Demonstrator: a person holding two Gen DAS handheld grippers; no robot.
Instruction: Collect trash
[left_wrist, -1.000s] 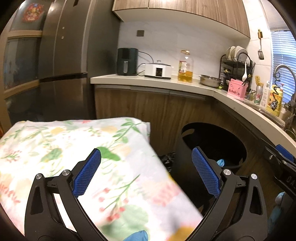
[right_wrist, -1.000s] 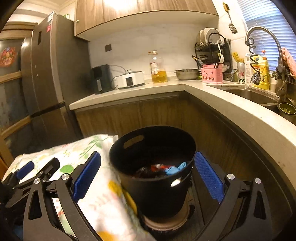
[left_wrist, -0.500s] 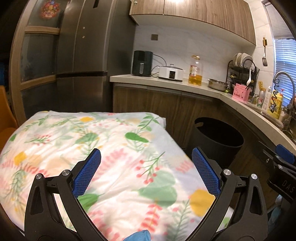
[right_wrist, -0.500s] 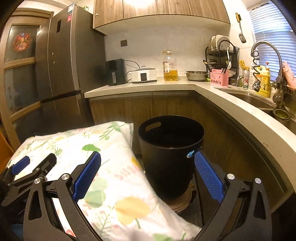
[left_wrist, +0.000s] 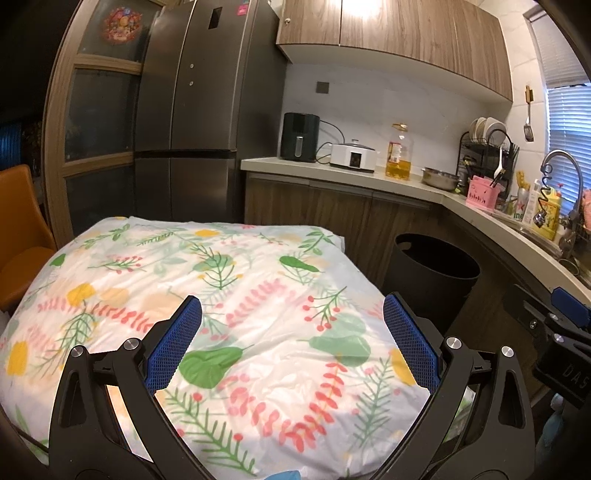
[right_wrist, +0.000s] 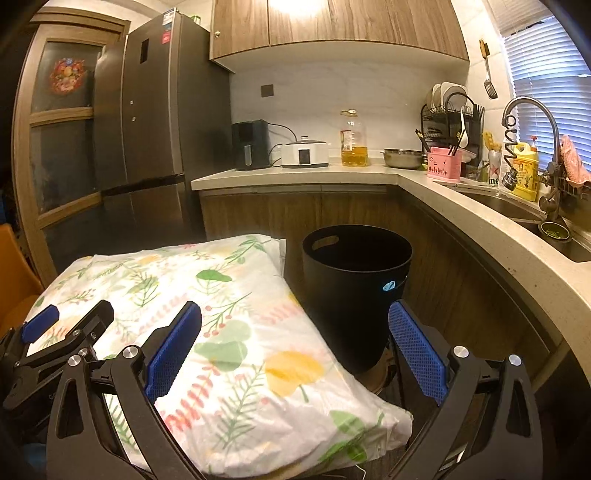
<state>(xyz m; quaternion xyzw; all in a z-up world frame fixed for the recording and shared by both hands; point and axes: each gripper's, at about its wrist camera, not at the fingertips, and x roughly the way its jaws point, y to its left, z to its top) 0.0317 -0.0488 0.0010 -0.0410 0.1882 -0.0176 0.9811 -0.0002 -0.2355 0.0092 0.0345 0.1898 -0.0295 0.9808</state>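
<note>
A black trash bin (right_wrist: 356, 284) stands on the floor between the table and the kitchen counter; it also shows in the left wrist view (left_wrist: 432, 273). Its inside is dark and its contents are hidden. My left gripper (left_wrist: 291, 347) is open and empty above the table with the floral cloth (left_wrist: 221, 295). My right gripper (right_wrist: 293, 350) is open and empty over the table's right edge, short of the bin. The left gripper shows at the left of the right wrist view (right_wrist: 55, 332). No loose trash shows on the cloth.
A curved counter (right_wrist: 480, 218) with a sink (right_wrist: 517, 210) runs on the right. A fridge (left_wrist: 199, 122) stands at the back, an orange chair (left_wrist: 18, 236) at the left. Appliances, an oil bottle (right_wrist: 354, 138) and a dish rack (right_wrist: 450, 110) stand on the counter.
Both grippers have pulled back and up from the bin. The bin now looks farther and smaller, its contents no longer show, and more of the floral cloth is in view.
</note>
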